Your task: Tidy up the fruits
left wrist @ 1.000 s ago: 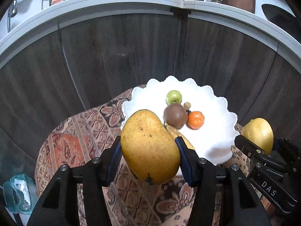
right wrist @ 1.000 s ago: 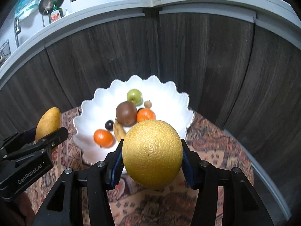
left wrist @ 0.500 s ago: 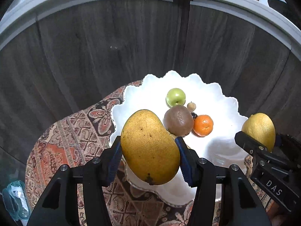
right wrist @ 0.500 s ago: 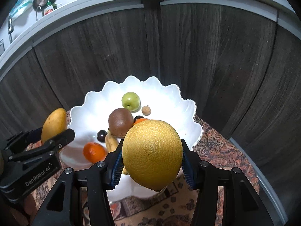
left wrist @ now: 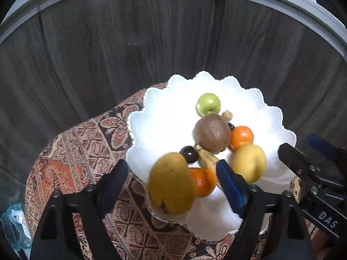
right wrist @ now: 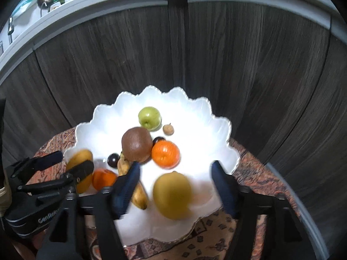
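A white scalloped bowl (left wrist: 164, 117) (right wrist: 195, 119) stands on a patterned cloth and holds a green apple (left wrist: 208, 104), a kiwi (left wrist: 212, 136), oranges, a banana and dark plums. My left gripper (left wrist: 173, 176) is open; the yellow mango (left wrist: 171, 184) lies blurred between its spread fingers at the bowl's near rim. My right gripper (right wrist: 175, 184) is open; the round yellow melon (right wrist: 173, 195) lies blurred between its fingers in the bowl's front. The melon also shows in the left wrist view (left wrist: 249, 162), and the mango in the right wrist view (right wrist: 80, 158).
The bowl sits on a small round table with a red-brown patterned cloth (left wrist: 82, 151). Dark wood cabinet doors (left wrist: 130, 43) rise close behind, under a white counter edge (right wrist: 86, 2). A crumpled plastic bag (left wrist: 13, 223) lies at the lower left.
Both grippers moved forward over the bowl and opened. The mango and the melon left the jaws and dropped into the bowl, both still blurred.
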A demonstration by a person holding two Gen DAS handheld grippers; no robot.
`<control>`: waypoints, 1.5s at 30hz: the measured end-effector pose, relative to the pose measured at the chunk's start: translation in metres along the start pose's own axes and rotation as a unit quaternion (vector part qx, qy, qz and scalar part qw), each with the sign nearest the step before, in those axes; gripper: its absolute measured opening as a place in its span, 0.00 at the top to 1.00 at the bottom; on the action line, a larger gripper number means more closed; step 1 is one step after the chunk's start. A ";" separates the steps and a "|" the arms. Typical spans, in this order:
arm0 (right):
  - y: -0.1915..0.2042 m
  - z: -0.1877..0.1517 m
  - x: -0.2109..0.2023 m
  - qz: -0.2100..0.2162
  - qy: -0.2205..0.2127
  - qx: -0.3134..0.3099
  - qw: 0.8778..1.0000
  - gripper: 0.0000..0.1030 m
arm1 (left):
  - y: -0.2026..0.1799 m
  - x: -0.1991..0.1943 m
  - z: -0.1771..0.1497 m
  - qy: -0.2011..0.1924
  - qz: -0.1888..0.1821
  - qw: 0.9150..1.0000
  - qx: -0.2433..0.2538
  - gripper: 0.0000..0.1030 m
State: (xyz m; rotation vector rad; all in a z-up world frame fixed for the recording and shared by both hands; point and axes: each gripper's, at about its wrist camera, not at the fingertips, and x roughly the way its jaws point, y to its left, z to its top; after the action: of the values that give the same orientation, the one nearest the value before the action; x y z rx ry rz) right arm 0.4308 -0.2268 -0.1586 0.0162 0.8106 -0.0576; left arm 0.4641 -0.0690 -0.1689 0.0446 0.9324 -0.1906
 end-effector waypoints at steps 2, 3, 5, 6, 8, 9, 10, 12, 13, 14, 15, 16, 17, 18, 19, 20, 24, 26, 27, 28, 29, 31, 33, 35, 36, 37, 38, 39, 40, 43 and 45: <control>0.000 0.003 -0.006 -0.011 -0.008 -0.002 1.000 0.17 | 0.002 -0.004 0.001 -0.003 0.008 1.000 -0.003 0.12; 0.000 0.003 -0.008 -0.015 -0.010 -0.001 1.000 0.16 | 0.003 -0.007 0.001 -0.005 0.014 1.000 -0.004 0.06; -0.001 0.005 -0.014 -0.024 -0.014 0.002 1.000 0.14 | 0.004 -0.014 0.002 -0.015 0.028 0.999 -0.006 0.01; -0.001 0.006 -0.016 -0.027 -0.016 0.004 0.999 0.13 | 0.005 -0.017 0.003 -0.019 0.031 0.999 -0.007 0.00; -0.001 0.006 -0.022 -0.030 -0.020 0.006 0.999 0.12 | 0.006 -0.024 0.005 -0.024 0.036 0.999 -0.006 0.00; -0.002 0.006 -0.025 -0.031 -0.022 0.008 0.999 0.12 | 0.006 -0.026 0.005 -0.025 0.037 0.999 -0.005 0.00; -0.002 0.007 -0.028 -0.033 -0.022 0.010 0.999 0.11 | 0.006 -0.030 0.006 -0.026 0.038 0.999 -0.005 0.00; -0.002 0.007 -0.034 -0.034 -0.023 0.013 0.999 0.11 | 0.008 -0.037 0.006 -0.029 0.040 0.999 -0.005 0.00; -0.003 0.007 -0.038 -0.035 -0.024 0.016 0.999 0.11 | 0.008 -0.041 0.006 -0.032 0.040 0.999 -0.007 0.00; -0.003 0.007 -0.041 -0.036 -0.025 0.017 0.999 0.11 | 0.009 -0.045 0.005 -0.034 0.040 0.999 -0.008 0.00; -0.003 0.007 -0.043 -0.036 -0.025 0.018 0.999 0.11 | 0.009 -0.049 0.005 -0.036 0.040 0.999 -0.009 0.00; -0.004 0.006 -0.047 -0.035 -0.025 0.021 0.999 0.11 | 0.010 -0.054 0.004 -0.038 0.040 0.998 -0.010 0.00; -0.004 0.006 -0.050 -0.035 -0.025 0.022 0.999 0.11 | 0.010 -0.057 0.003 -0.039 0.041 0.998 -0.011 0.00; -0.004 0.005 -0.054 -0.035 -0.025 0.023 0.999 0.11 | 0.010 -0.062 0.002 -0.041 0.041 0.998 -0.012 0.00; -0.003 0.004 -0.057 -0.035 -0.024 0.024 0.999 0.11 | 0.010 -0.066 0.001 -0.042 0.041 0.998 -0.012 0.00; -0.003 0.003 -0.060 -0.035 -0.025 0.025 0.999 0.11 | 0.010 -0.071 0.000 -0.044 0.041 0.998 -0.013 0.00; -0.002 0.000 -0.080 -0.034 -0.031 0.030 0.998 0.11 | 0.010 -0.091 -0.006 -0.053 0.039 0.998 -0.014 0.00; -0.001 0.000 -0.089 -0.033 -0.034 0.032 0.998 0.11 | 0.010 -0.100 -0.008 -0.058 0.039 0.997 -0.014 0.00; -0.001 -0.002 -0.095 -0.034 -0.037 0.033 0.998 0.11 | 0.009 -0.105 -0.010 -0.059 0.039 0.997 -0.014 0.00; -0.001 -0.002 -0.098 -0.034 -0.038 0.034 0.998 0.11 | 0.009 -0.110 -0.012 -0.060 0.041 0.997 -0.013 0.00; -0.001 -0.003 -0.102 -0.035 -0.040 0.036 0.998 0.11 | 0.008 -0.114 -0.014 -0.060 0.041 0.997 -0.011 0.00; -0.001 -0.005 -0.111 -0.036 -0.044 0.039 0.998 0.11 | 0.008 -0.123 -0.018 -0.063 0.042 0.997 -0.011 0.00; 0.001 -0.008 -0.119 -0.038 -0.046 0.036 0.998 0.11 | 0.010 -0.133 -0.022 -0.067 0.042 0.997 -0.013 0.00; 0.002 -0.012 -0.128 -0.039 -0.048 0.033 0.998 0.11 | 0.010 -0.144 -0.027 -0.071 0.044 0.996 -0.015 0.00; 0.003 -0.013 -0.133 -0.039 -0.049 0.033 0.998 0.11 | 0.011 -0.148 -0.029 -0.073 0.044 0.996 -0.015 0.00; 0.004 -0.015 -0.137 -0.038 -0.051 0.032 0.997 0.11 | 0.011 -0.154 -0.032 -0.076 0.044 0.996 -0.015 0.00; 0.004 -0.016 -0.142 -0.037 -0.052 0.032 0.997 0.11 | 0.011 -0.159 -0.035 -0.078 0.045 0.996 -0.016 0.00; 0.005 -0.018 -0.147 -0.035 -0.053 0.031 0.997 0.11 | 0.012 -0.164 -0.037 -0.079 0.046 0.996 -0.016 0.00; 0.006 -0.020 -0.152 -0.035 -0.055 0.029 0.997 0.11 | 0.013 -0.170 -0.041 -0.081 0.046 0.995 -0.017 0.00; 0.009 -0.025 -0.166 -0.033 -0.060 0.024 0.997 0.11 | 0.014 -0.185 -0.049 -0.086 0.051 0.995 -0.018 0.00; 0.012 -0.029 -0.176 -0.032 -0.064 0.019 0.997 0.11 | 0.015 -0.193 -0.053 -0.088 0.053 0.995 -0.019 0.00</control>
State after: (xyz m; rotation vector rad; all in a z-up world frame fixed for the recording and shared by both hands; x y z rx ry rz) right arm 0.2891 -0.2060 -0.0510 0.0229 0.6815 -0.1338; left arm 0.3126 -0.0205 -0.0469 0.0414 0.7558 -0.0765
